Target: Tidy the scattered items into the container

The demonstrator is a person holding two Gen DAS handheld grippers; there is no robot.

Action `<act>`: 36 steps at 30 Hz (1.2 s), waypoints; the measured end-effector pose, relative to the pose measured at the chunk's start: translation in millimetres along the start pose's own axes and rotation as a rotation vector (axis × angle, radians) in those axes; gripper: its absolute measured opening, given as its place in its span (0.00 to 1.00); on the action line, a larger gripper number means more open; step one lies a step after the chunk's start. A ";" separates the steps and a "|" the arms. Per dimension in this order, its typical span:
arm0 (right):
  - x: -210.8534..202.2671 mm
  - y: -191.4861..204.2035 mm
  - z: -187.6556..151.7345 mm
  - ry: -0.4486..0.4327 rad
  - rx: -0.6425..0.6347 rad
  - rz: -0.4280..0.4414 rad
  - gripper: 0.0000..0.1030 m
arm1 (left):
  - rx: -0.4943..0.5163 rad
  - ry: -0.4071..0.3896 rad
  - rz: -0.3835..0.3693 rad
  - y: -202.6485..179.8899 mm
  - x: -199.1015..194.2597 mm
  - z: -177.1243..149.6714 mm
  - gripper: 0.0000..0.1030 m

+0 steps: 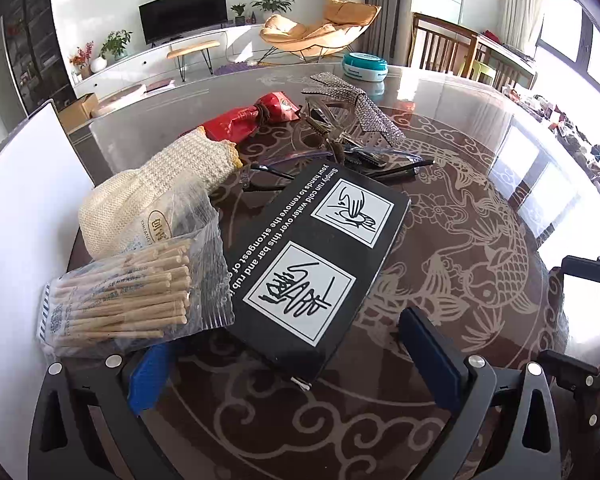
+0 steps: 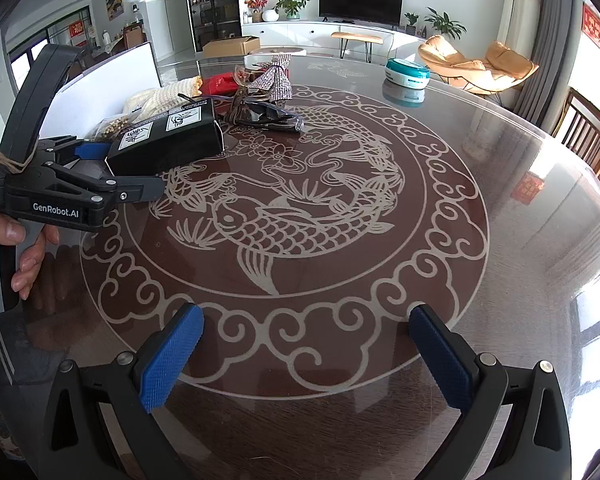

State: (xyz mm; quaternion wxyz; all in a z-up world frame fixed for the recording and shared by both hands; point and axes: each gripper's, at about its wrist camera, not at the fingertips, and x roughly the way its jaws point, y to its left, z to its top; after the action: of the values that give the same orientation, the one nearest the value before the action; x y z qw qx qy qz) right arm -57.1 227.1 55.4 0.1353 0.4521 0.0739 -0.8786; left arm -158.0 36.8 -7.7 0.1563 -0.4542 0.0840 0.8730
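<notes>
Both tools are seen with their jaws spread and nothing pinched. Nearest, the right tool [image 2: 304,354] is held over the bare fish-patterned glass table [image 2: 500,184]. To its left, the left tool [image 1: 296,354] is gripped by a hand [image 2: 16,252], its blue pads [image 1: 432,354] spread on either side of the near end of a black box [image 1: 320,256] printed with white pictograms; contact cannot be told. Just left of the box a clear bag of wooden sticks [image 1: 136,300] is seen, against a cream knitted glove [image 1: 160,196]. Farther back lie sunglasses [image 2: 272,118], a red foil pouch [image 1: 252,116] and a rhinestone bow [image 1: 356,100]. Well apart, at the far edge, a teal round container [image 2: 407,74] stands closed.
</notes>
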 end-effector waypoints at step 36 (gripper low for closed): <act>7.5 3.1 12.4 0.007 -0.046 0.038 1.00 | -0.104 -0.056 0.080 -29.1 -73.2 -98.0 0.58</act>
State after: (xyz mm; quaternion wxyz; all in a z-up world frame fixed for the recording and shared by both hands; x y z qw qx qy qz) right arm -69.9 219.7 56.4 0.1622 0.4530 0.0861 -0.8724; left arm -33.2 21.4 -4.0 0.0999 -0.4333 0.0520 0.8942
